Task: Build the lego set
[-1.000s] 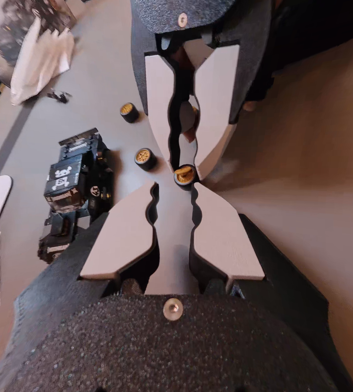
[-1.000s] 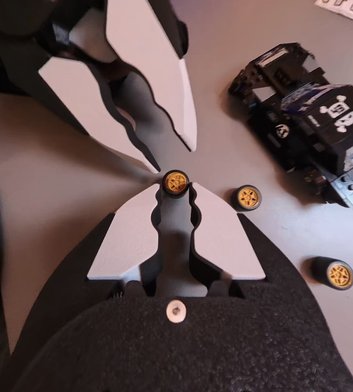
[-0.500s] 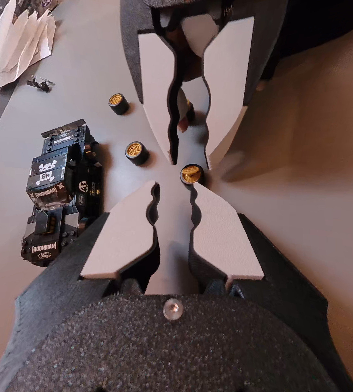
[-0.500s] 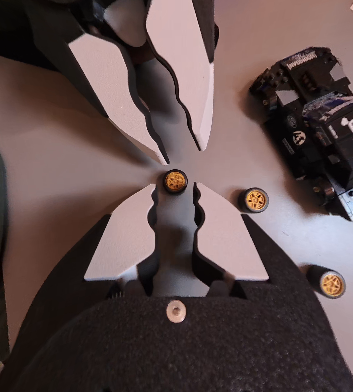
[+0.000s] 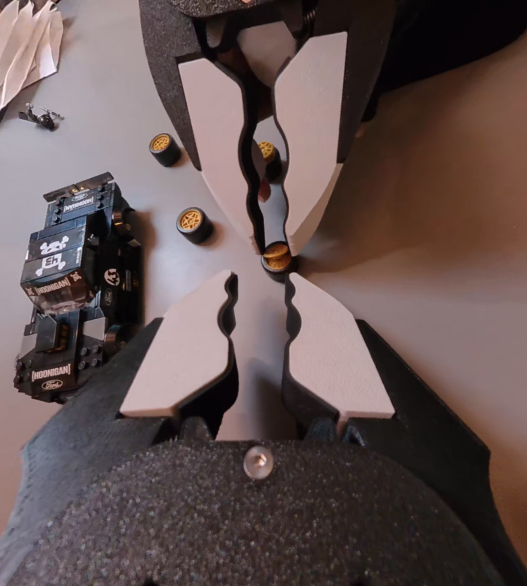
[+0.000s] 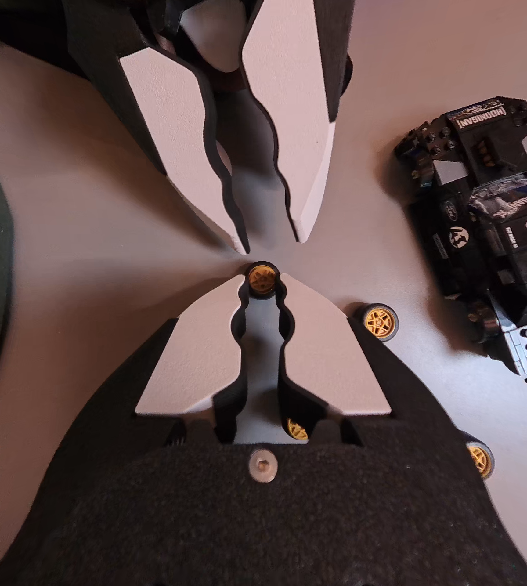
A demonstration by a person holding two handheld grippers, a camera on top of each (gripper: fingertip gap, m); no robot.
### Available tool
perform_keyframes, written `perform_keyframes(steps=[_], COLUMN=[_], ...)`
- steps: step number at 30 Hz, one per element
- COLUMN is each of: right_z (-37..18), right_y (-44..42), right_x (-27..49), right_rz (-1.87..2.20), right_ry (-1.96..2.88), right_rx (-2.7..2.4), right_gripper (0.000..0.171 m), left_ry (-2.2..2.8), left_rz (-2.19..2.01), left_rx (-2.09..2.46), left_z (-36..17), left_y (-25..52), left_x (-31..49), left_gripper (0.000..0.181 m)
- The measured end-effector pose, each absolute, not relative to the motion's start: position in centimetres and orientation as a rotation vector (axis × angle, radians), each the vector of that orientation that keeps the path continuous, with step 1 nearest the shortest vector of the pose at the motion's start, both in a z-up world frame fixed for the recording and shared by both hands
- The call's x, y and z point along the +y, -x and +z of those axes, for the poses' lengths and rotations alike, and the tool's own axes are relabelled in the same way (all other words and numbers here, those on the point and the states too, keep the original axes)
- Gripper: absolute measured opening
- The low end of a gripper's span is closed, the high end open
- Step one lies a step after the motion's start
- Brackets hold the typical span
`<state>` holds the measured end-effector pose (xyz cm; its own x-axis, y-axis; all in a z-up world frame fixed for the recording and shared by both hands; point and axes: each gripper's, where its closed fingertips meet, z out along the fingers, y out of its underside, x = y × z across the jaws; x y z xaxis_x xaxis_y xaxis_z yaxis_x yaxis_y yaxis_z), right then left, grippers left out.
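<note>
Right tongs (image 6: 262, 280) have closed on the wheel (image 6: 262, 282) since 0.5 s ago; then they sat spread just short of it. The tips now pinch the tyre from both sides, with the wheel on the table (image 6: 97, 222), gold hub up. Left tongs (image 5: 260, 276) are unclenched and hold nothing; they hover just opposite, the wheel touching or nearly touching 1 tip. We count 3 more wheels (image 5: 194, 223) loose on the table beside the car (image 5: 75, 285), which lies near with bare axles. So we judge the grasp made and fitting the wheels as the step in hand: lift next, then press onto an axle. Risk: the shallow tip grip may let the tyre roll out.
</note>
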<state>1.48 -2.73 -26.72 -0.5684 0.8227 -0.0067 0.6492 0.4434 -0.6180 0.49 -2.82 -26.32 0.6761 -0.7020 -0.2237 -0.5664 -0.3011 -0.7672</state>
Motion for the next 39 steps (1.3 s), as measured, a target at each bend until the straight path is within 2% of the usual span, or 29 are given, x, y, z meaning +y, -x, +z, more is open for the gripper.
perform_keyframes(steps=[12,18,21,25,28,31,39], right_z=[-25.1,-24.8,-23.5,-19.9,-17.2,-15.4,-12.9], right_y=[-4.2,-4.7,-4.3,-3.4,-2.8,-2.1,-1.3], right_x=[-0.9,-0.9,-0.9,-1.3,-1.7,-2.4,-3.8], right_rz=[0.883,0.928,1.011,1.181,1.268,1.29,1.299], right_ry=[1.366,1.372,1.335,1.238,1.159,1.084,0.923], right_rx=[-2.251,-2.188,-2.091,-1.898,-1.789,-1.769,-1.94], right_gripper=[0.015,0.015,0.015,0.015,0.015,0.015,0.015], left_ry=[2.149,2.195,2.114,1.787,1.582,1.449,1.363], left_rz=[-0.206,-0.211,-0.489,-0.947,-1.148,-1.3,-1.351], left_rx=[1.16,1.139,0.88,0.461,0.244,0.182,0.271], left_z=[-27.8,-27.9,-25.6,-18.7,-15.5,-13.9,-12.7], left_y=[-2.4,-2.5,-3.0,-2.1,-0.6,-0.7,-1.9], left_x=[-2.2,-1.9,-1.8,-1.3,-1.1,-1.6,-3.1], left_gripper=[0.033,0.026,0.026,0.026,0.026,0.025,0.025])
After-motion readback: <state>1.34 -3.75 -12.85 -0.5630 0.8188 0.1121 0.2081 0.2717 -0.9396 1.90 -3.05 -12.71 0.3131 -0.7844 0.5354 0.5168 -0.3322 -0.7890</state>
